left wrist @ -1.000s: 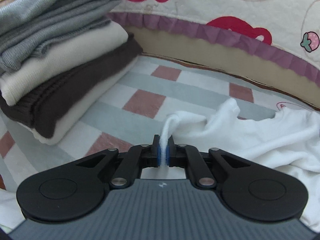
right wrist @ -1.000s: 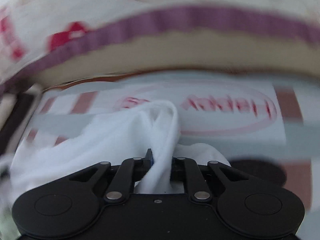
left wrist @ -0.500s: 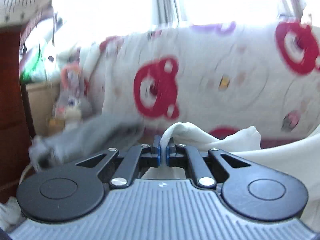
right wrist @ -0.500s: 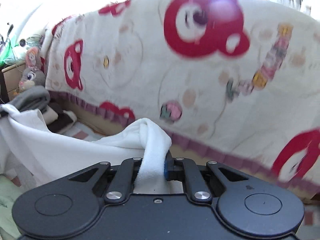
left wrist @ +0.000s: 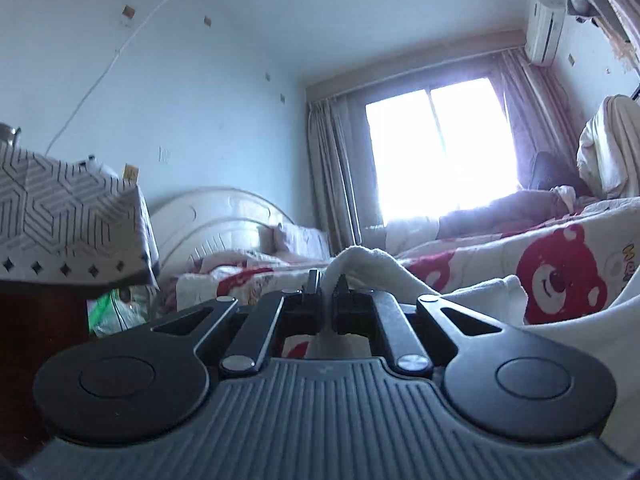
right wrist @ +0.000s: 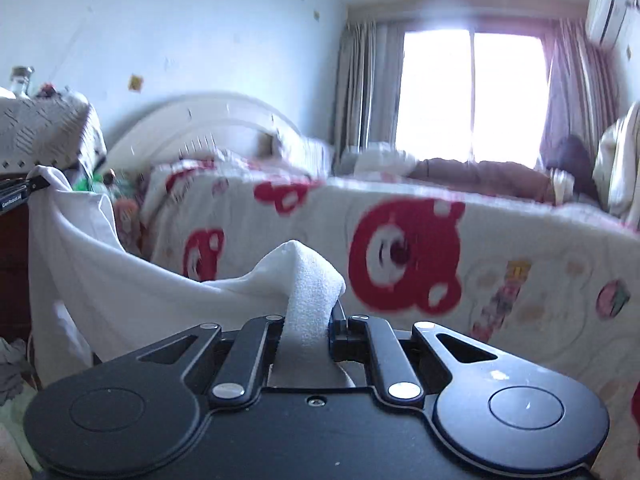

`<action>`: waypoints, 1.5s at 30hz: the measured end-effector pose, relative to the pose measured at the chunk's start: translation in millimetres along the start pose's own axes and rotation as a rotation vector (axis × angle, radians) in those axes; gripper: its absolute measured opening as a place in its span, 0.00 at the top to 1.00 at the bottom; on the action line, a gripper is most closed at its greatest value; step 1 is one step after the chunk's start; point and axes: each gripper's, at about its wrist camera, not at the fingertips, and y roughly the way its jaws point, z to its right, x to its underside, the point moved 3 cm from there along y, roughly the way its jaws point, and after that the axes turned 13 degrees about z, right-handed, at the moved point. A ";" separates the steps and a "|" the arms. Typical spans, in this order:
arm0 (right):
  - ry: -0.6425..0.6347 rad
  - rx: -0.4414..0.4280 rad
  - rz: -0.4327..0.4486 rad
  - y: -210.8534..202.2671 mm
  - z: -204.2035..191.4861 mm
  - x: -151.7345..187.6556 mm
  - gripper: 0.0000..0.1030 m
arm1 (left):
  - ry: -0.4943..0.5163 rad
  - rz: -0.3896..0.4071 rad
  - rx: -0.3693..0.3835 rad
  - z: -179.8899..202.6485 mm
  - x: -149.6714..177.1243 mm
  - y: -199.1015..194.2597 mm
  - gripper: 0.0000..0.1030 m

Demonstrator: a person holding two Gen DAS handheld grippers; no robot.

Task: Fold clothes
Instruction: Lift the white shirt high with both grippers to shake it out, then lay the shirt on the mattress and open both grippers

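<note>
Left gripper (left wrist: pixel 329 280) is clamped on one edge of the white garment (right wrist: pixel 132 292); right gripper (right wrist: pixel 310 318) is pinched on another bunched edge, fabric pushed up over the jaws. Garment hangs in the air between them, near side of the bear-print bedspread (right wrist: pixel 500 264); held up by two edges likely so it drapes flat and shakes out wrinkles before laying down to fold. Both cameras tilt up toward the window (left wrist: pixel 436 152); the laying surface isn't visible.

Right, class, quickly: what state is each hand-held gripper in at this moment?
Left hand-held gripper: closed on the white garment.
Right hand-held gripper: closed on another part of the same white garment.
</note>
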 end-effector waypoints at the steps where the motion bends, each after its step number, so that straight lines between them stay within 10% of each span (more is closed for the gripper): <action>1: -0.010 -0.001 0.032 -11.8 -3.1 -11.0 0.89 | -0.003 0.016 0.003 -3.6 -14.3 -8.8 0.95; 8: -0.059 -0.012 0.174 -72.6 -8.6 -57.5 0.89 | -0.027 0.089 0.017 -26.6 -103.9 -32.4 0.95; 13: -0.015 -0.036 0.143 -67.5 -0.1 -35.9 0.89 | 0.014 0.083 0.016 -19.6 -98.4 -26.1 0.95; 19: 0.015 -0.018 -0.050 1.8 16.1 43.5 0.90 | 0.000 -0.187 0.055 -2.1 38.5 44.2 0.95; 26: 0.102 0.233 -0.357 125.5 78.3 158.6 0.87 | 0.094 -0.458 0.100 72.6 230.6 149.8 0.90; 28: 0.051 0.312 -0.469 161.2 88.3 202.0 0.56 | 0.101 -0.562 0.132 105.2 281.7 170.3 0.66; 31: 0.047 0.397 -0.627 184.5 96.9 261.9 0.52 | 0.031 -0.714 0.135 132.1 351.9 166.1 0.61; 45: 0.531 0.086 -0.757 17.8 15.9 341.8 0.47 | -0.222 -1.206 0.465 89.7 369.2 -66.5 0.49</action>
